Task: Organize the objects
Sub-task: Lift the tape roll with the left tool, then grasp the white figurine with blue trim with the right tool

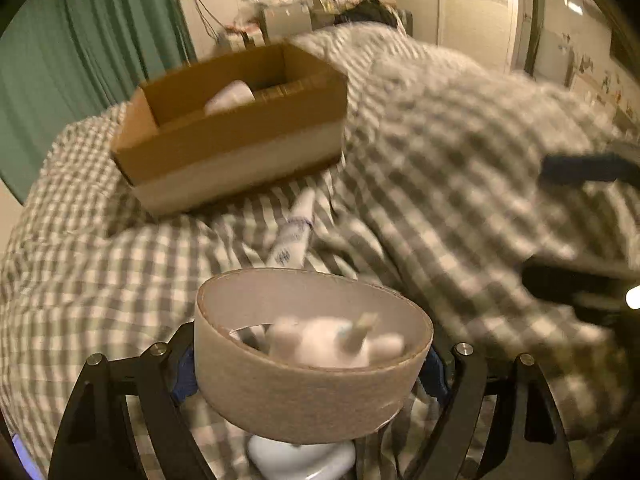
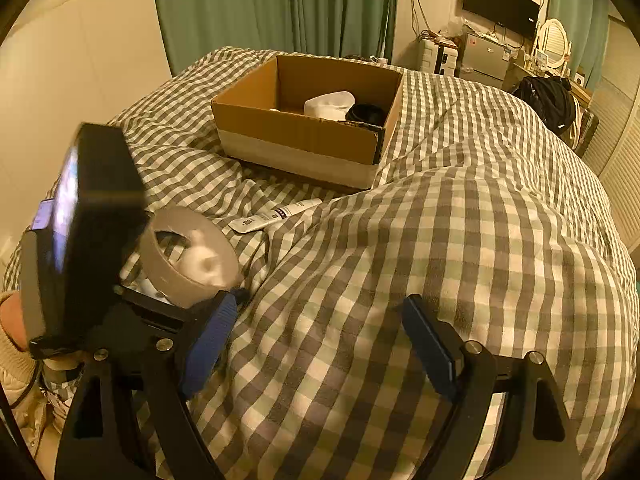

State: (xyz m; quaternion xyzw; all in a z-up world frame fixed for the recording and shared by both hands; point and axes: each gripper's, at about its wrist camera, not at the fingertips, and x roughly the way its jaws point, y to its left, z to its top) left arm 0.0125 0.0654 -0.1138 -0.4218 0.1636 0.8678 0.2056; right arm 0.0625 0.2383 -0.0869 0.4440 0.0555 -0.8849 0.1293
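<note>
My left gripper (image 1: 308,376) is shut on a wide roll of brown tape (image 1: 304,392) and holds it just above the bed; a small white figure (image 1: 332,340) shows through its hole. The roll also shows in the right wrist view (image 2: 188,256), at the left. An open cardboard box (image 1: 236,136) (image 2: 312,120) sits farther up the bed and holds a white object (image 2: 330,105) and a black round object (image 2: 366,114). A white tube (image 1: 294,236) (image 2: 276,214) lies on the bedding between box and roll. My right gripper (image 2: 320,340) is open and empty above the duvet.
The bed is covered with a rumpled grey-and-white checked duvet (image 2: 460,240). Green curtains (image 2: 272,4) hang behind it. A monitor (image 2: 502,2), a mirror and a cluttered desk stand at the back right, and a black bag (image 2: 548,102) sits beside the bed.
</note>
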